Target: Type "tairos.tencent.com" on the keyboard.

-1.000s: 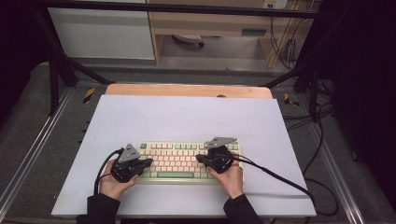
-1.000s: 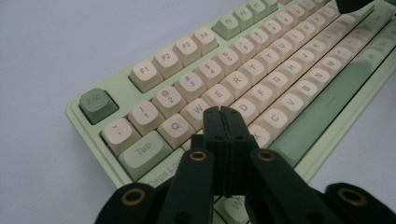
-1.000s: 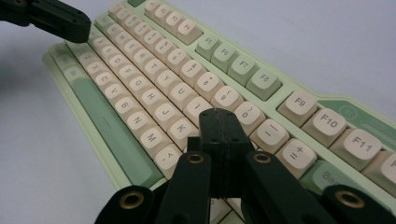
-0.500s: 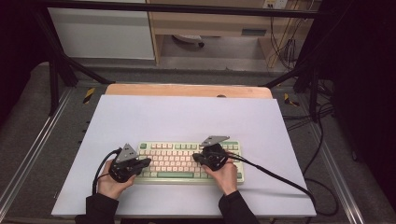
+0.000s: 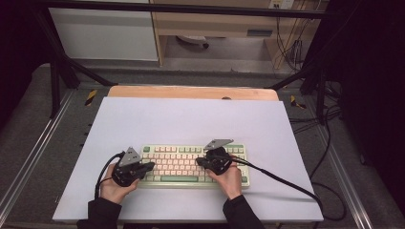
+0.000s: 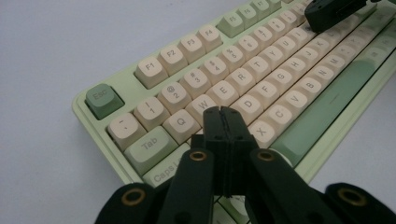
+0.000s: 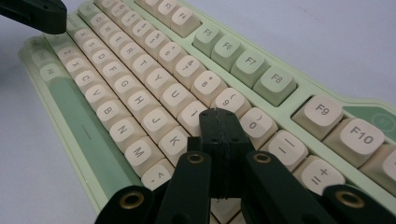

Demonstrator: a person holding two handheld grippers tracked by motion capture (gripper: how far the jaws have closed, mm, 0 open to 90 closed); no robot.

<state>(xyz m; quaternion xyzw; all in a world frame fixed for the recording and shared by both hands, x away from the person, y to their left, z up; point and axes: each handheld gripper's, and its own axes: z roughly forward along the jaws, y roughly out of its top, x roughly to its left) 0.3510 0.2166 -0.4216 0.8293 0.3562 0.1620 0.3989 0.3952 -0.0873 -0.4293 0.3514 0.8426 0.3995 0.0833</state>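
Note:
A pale green keyboard [image 5: 184, 164] with cream keys lies on the white table top near the front edge. My left gripper [image 5: 151, 166] is shut and empty, and points right over the keyboard's left end. In the left gripper view its joined tips [image 6: 222, 113] hover just above the A and S keys of the keyboard [image 6: 261, 70]. My right gripper [image 5: 199, 162] is also shut and empty, and points left over the keyboard's right half. In the right gripper view its tips [image 7: 219, 115] sit over the keys around I, O and K of the keyboard [image 7: 140, 70].
The white table top [image 5: 191, 119] has a wooden strip [image 5: 191, 92] along its far edge. A black cable [image 5: 282, 181] trails from the right gripper across the table to the right. Metal rails [image 5: 28, 162] flank the table. Each gripper view shows the other gripper [image 6: 334, 11] [image 7: 37, 14] farther along the keys.
The right hand and its gripper have shifted slightly to the left over the keyboard. The left gripper has stayed where it was.

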